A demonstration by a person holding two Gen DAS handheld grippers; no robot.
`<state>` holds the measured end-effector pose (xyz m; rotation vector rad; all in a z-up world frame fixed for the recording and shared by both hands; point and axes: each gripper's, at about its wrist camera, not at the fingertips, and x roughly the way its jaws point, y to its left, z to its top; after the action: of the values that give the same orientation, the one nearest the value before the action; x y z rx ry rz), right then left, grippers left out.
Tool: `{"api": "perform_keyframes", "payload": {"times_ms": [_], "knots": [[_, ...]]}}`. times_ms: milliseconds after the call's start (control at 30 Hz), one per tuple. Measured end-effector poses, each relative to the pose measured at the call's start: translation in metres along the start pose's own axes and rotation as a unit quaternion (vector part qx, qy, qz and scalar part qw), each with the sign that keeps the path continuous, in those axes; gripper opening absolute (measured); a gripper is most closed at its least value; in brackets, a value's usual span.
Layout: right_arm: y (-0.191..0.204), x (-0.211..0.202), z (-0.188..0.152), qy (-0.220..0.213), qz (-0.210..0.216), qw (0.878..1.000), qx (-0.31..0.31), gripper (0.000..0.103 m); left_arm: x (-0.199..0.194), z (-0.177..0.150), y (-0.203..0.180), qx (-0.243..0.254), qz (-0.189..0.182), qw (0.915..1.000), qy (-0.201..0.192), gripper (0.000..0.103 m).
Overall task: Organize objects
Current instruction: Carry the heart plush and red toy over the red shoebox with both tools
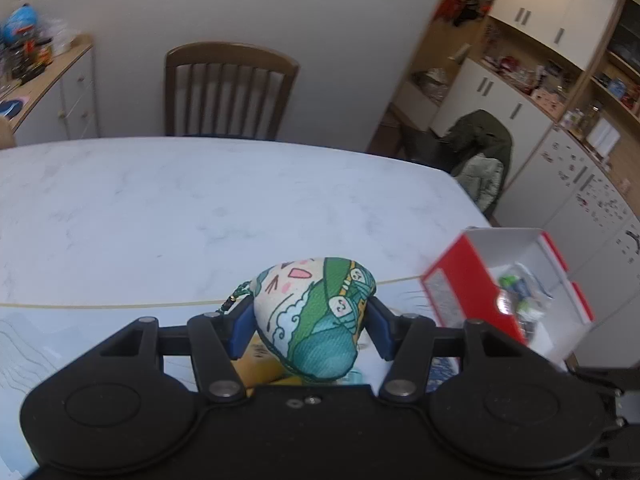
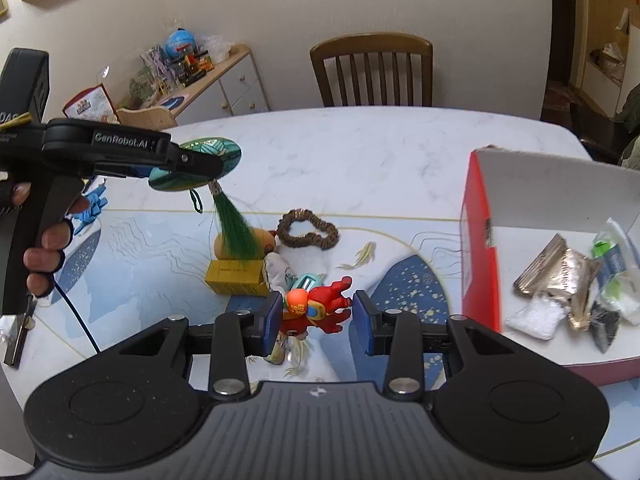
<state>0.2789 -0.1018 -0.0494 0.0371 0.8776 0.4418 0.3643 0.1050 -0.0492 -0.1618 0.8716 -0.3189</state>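
**Pouch aloft, figure between pads**

Left gripper (image 1: 310, 322): clamped on printed pouch (image 1: 316, 312), held above the mat's left part, green tassel (image 2: 234, 226) dangling. Right gripper (image 2: 314, 318): partly open, astride red toy figure (image 2: 320, 306) near the table's front edge, not yet squeezing. Red box (image 2: 480, 240) at the right edge, wrappers already inside. Best carried high and level so the tassel clears yellow block (image 2: 236, 278) and scrunchie (image 2: 308, 234); release only once past the box's red wall.

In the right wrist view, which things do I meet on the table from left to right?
Blue bow → yellow box → brown scrunchie → red figure → red and white box → silver wrappers inside it.
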Motion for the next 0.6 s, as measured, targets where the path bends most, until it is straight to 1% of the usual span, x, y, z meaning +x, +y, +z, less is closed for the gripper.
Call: {"api": "perform_keyframes", "payload": {"times_ms": [167, 300, 600], "knots": [[-0.006, -0.019, 0.007, -0.014, -0.003, 1.000, -0.003, 0.037, -0.009, -0.002, -0.025, 0.018, -0.018, 0.9997, -0.004, 0.056], [-0.015, -0.032, 0.014, -0.028, -0.017, 0.999, -0.007, 0.037, -0.011, -0.001, -0.044, 0.031, -0.027, 0.9991, -0.009, 0.056], [-0.056, -0.058, 0.030, -0.062, -0.054, 0.997, -0.004, 0.037, -0.011, 0.003, -0.087, 0.057, -0.044, 0.9973, -0.018, 0.056]]}}
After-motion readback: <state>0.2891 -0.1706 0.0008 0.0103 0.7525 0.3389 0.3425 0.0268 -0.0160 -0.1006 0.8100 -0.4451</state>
